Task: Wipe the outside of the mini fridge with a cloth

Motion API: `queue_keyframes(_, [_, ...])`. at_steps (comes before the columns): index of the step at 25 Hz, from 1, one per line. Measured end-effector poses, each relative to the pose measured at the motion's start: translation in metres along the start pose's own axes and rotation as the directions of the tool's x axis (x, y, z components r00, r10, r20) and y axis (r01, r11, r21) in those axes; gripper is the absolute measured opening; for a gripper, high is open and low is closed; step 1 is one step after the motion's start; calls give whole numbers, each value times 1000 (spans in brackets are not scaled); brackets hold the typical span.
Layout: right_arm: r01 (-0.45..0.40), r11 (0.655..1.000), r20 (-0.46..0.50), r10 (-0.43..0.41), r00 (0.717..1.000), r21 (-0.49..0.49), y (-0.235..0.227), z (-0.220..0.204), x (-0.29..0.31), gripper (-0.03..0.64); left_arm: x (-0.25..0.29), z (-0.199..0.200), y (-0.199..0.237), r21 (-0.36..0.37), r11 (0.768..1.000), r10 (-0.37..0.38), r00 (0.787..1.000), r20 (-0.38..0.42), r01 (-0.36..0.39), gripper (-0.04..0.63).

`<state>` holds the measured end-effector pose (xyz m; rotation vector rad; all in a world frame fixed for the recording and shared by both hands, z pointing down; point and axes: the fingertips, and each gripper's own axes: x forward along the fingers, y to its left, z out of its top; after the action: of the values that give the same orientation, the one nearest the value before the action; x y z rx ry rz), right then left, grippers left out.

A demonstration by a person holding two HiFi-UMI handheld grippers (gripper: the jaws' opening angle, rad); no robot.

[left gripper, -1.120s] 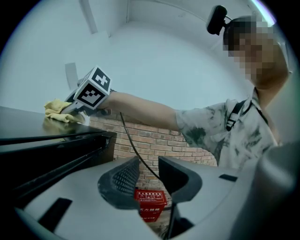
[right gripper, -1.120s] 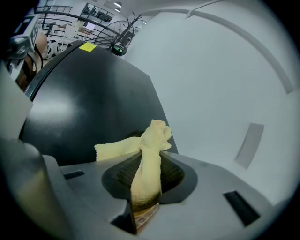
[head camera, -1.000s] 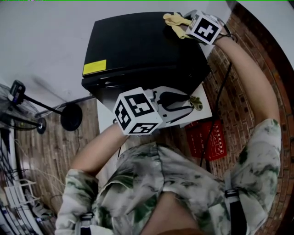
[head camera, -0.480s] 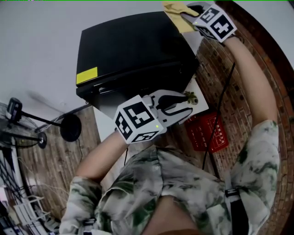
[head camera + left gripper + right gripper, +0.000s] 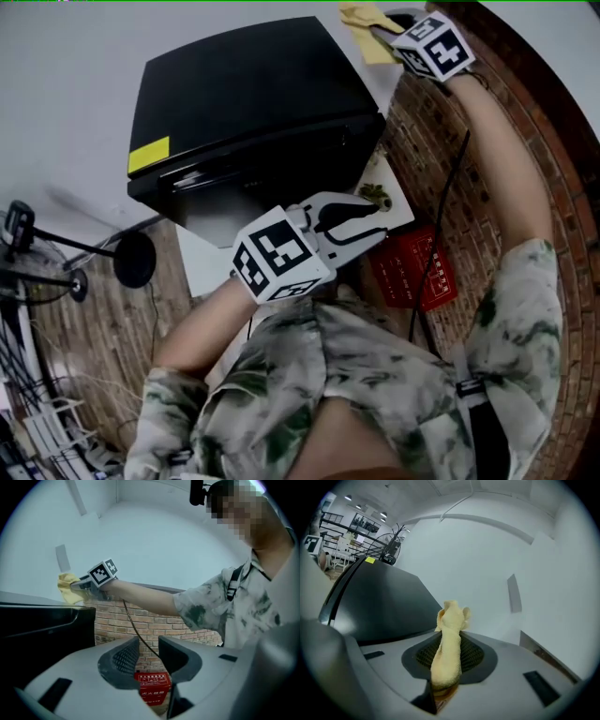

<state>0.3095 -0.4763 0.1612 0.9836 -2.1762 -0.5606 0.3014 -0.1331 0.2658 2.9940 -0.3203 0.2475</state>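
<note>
The black mini fridge (image 5: 253, 103) stands on a white base (image 5: 401, 208), a yellow sticker on its top. My right gripper (image 5: 382, 30) is shut on a yellow cloth (image 5: 362, 17) at the fridge's far right top corner. In the right gripper view the cloth (image 5: 449, 644) sticks up between the jaws, the fridge top (image 5: 379, 602) to their left. My left gripper (image 5: 373, 201) hovers by the fridge's near right corner, open, with nothing between its fingers. The left gripper view shows the left gripper (image 5: 149, 651), the fridge side (image 5: 42, 630), and the cloth (image 5: 68, 587) held far off.
A red box (image 5: 412, 267) lies on the brick floor right of the base. A black cable (image 5: 441, 216) hangs along the right arm. A stand with a round black foot (image 5: 131, 258) is at the left. A white wall lies behind the fridge.
The right gripper has carried the cloth from the fridge's top corner out past its far right edge. The left gripper has stayed by the near right corner.
</note>
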Motion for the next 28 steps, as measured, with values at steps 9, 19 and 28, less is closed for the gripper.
queue_keyframes(9, [-159,981,147,141,979,115,-1,-33,60,95,88,17,35,-6,995,100,995,8,-100,120])
queue_keyframes(19, [-341,915,236,290,927,217,50,-66,119,95,117,11,64,-69,965,252,968,6,-251,120])
queue_keyframes(28, [-401,881,213,354,911,251,95,-111,153,95,124,0,68,-122,938,324,946,-22,-324,120])
